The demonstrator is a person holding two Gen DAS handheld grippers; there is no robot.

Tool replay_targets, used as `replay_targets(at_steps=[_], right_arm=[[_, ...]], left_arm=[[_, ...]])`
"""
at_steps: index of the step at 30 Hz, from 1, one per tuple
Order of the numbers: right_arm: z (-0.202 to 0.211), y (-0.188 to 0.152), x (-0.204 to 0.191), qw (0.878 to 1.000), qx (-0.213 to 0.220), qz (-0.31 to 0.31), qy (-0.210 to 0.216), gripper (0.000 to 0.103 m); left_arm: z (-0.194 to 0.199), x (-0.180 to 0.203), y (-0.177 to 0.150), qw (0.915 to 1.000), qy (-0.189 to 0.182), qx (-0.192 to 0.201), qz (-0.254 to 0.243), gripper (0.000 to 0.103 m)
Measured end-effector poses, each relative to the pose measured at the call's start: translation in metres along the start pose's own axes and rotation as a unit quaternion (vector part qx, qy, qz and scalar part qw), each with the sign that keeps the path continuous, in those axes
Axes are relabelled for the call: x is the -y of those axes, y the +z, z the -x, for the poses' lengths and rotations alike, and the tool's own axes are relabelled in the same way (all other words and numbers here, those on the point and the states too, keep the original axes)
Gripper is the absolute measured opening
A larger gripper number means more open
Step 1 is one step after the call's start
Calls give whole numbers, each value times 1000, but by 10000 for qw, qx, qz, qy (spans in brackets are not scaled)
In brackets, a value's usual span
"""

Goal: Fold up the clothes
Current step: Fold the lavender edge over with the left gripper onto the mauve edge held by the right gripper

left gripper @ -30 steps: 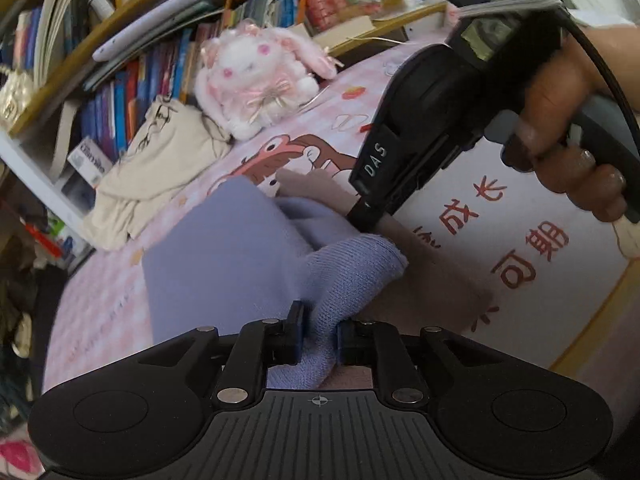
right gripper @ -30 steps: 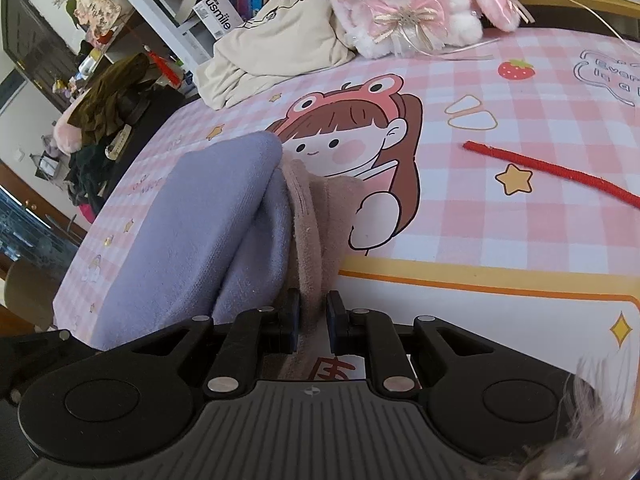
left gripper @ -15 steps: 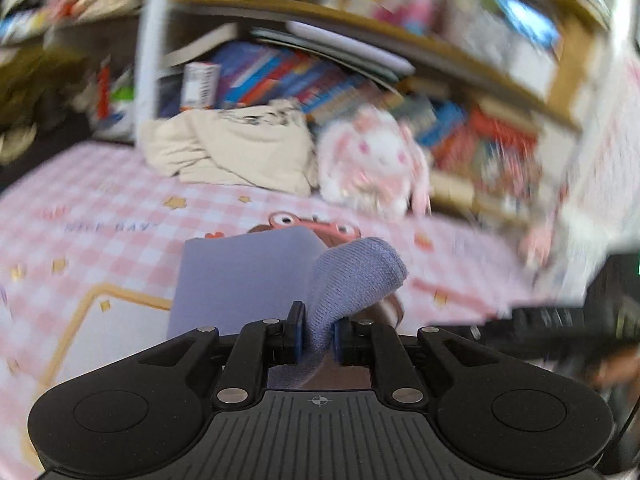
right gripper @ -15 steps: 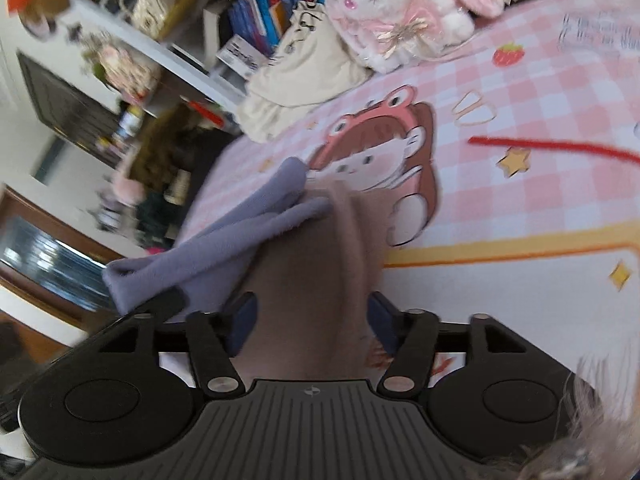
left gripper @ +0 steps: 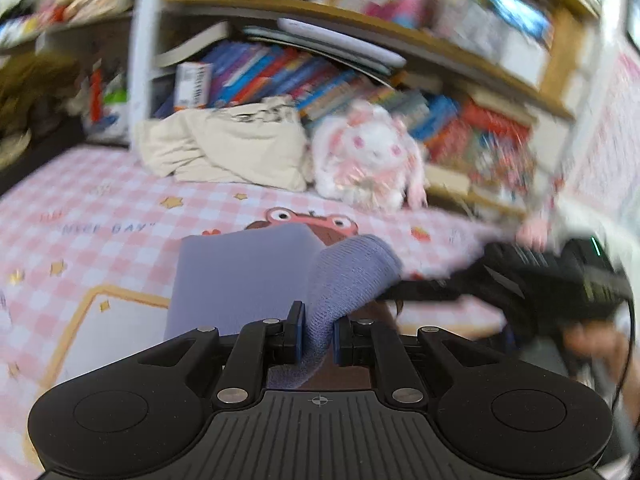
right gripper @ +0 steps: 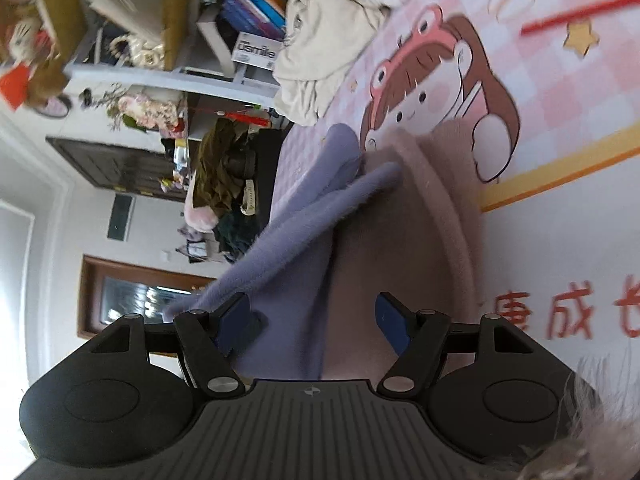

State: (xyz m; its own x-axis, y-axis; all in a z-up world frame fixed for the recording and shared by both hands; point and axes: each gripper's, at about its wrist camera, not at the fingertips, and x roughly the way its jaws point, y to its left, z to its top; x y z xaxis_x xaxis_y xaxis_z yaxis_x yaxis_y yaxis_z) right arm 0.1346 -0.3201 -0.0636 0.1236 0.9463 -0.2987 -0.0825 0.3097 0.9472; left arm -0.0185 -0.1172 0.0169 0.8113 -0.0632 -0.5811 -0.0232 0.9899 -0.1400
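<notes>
A lavender knit garment [left gripper: 240, 280] lies folded on the pink checked table cover [left gripper: 100, 216], with a dusty-pink garment [right gripper: 412, 240] under it. My left gripper [left gripper: 318, 334] is shut on a raised fold of the lavender garment, which bulges above the fingers. In the left wrist view the right gripper [left gripper: 404, 292] shows as a blurred black device at the right, its tip against the lifted fold. In its own view my right gripper [right gripper: 314, 320] is open, its blue pads [right gripper: 234, 320] wide apart over both garments, with the lavender garment [right gripper: 296, 240] lying between them.
A cream cloth pile [left gripper: 228, 152] and a pink-white plush rabbit [left gripper: 368, 164] sit at the table's far edge, before a packed bookshelf [left gripper: 360, 60]. A red strip [right gripper: 576, 16] lies on the cover. A person's hand [left gripper: 592, 340] holds the right gripper.
The right gripper let go of the cloth edge, opened wide and rolled sideways. The left gripper swung round to face the shelf, keeping its hold on the lavender fold.
</notes>
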Motion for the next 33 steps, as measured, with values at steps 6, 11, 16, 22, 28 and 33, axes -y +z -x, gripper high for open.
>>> replay_targets(at_steps=[6,11,16,22,28,33], right_arm=[[-21,28,11,9983,332,-476,-39,68],[-35,45,7,9972,318,-186,-649,67],[-35,27,-23,9868,450,1139,-1062,16],[-16,-18,-69,9392,804,3111,-1211,14],[-25,3,-7,9535,745,1981,-2146,18],[-7,9,7,9766,651,1269,-1608,38]], left_arm=[[-19,49,-34,9735,321,-499,-2208,17],[-31,80,-72,9193,658,-616,-3830,21],[-29,69,-64,9357,473,-665,-3431,24],[-18,64,-60,9478,122,-739,-3101,27],[-12,65,-59,9524,-124,-838,-2927,52],[14,49,-45,9638,-322,-703,-2553,57]])
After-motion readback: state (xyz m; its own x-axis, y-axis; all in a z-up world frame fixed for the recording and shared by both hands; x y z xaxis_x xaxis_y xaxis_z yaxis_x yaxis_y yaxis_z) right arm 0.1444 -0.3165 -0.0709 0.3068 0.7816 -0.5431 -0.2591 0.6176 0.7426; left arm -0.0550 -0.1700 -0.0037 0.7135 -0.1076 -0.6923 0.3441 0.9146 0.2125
